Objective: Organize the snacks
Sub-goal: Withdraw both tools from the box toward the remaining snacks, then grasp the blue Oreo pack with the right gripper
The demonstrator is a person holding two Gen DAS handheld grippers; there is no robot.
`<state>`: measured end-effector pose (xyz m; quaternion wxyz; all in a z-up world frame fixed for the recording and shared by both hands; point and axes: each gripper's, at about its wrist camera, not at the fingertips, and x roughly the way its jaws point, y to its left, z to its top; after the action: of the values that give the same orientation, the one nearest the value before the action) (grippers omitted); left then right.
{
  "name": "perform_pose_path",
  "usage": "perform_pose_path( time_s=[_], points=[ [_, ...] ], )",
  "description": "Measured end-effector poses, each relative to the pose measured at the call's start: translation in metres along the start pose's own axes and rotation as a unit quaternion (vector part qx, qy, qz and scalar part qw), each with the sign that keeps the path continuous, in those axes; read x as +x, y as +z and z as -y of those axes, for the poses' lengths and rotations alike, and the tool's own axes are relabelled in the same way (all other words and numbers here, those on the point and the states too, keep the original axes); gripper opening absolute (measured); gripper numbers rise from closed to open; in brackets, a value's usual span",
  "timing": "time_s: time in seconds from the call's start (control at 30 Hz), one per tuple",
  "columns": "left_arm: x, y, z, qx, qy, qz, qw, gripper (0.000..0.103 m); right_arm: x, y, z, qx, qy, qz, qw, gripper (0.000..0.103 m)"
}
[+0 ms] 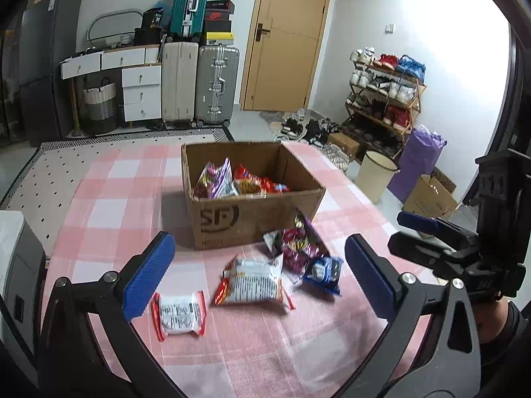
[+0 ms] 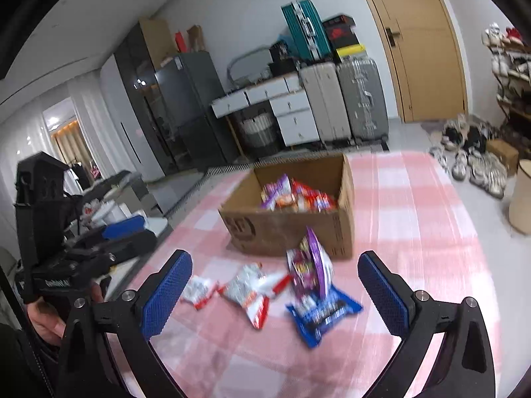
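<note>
An open cardboard box (image 1: 255,220) holding several snack packets stands on the pink checked tablecloth (image 1: 109,199); it also shows in the right wrist view (image 2: 292,232). In front of it lie a small white-and-red packet (image 1: 179,313), a larger white-and-red packet (image 1: 252,282), a purple packet (image 1: 298,245) leaning up, and a blue packet (image 1: 323,270). The same packets show in the right wrist view: white-and-red (image 2: 200,290), (image 2: 252,293), purple (image 2: 310,265), blue (image 2: 323,315). My left gripper (image 1: 262,273) is open and empty above them. My right gripper (image 2: 275,295) is open and empty too.
The right gripper (image 1: 441,242) shows at the right edge of the left wrist view, the left gripper (image 2: 99,242) at the left of the right wrist view. Beyond the table are suitcases (image 1: 199,83), a drawer unit (image 1: 139,89), a door (image 1: 285,36), a shoe rack (image 1: 385,99) and a bin (image 1: 376,175).
</note>
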<state>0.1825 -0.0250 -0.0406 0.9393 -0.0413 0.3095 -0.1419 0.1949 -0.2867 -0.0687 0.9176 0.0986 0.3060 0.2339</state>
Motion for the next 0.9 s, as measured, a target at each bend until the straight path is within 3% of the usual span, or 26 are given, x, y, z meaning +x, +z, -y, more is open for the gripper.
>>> perform_pose_path(
  time_s=[0.57, 0.7, 0.9],
  points=[
    [0.035, -0.051, -0.026, -0.022, 0.014, -0.034, 0.9991, 0.102, 0.057, -0.059, 0.037, 0.055, -0.024, -0.084, 0.995, 0.102],
    [0.029, -0.061, -0.039, -0.017, 0.061, 0.004, 0.998, 0.102, 0.071, -0.062, 0.045, 0.065, -0.027, -0.1, 0.992, 0.102],
    [0.036, -0.064, -0.064, -0.054, 0.055, -0.009, 0.997, 0.102, 0.089, -0.064, 0.052, 0.072, -0.025, -0.116, 0.99, 0.102]
  ],
)
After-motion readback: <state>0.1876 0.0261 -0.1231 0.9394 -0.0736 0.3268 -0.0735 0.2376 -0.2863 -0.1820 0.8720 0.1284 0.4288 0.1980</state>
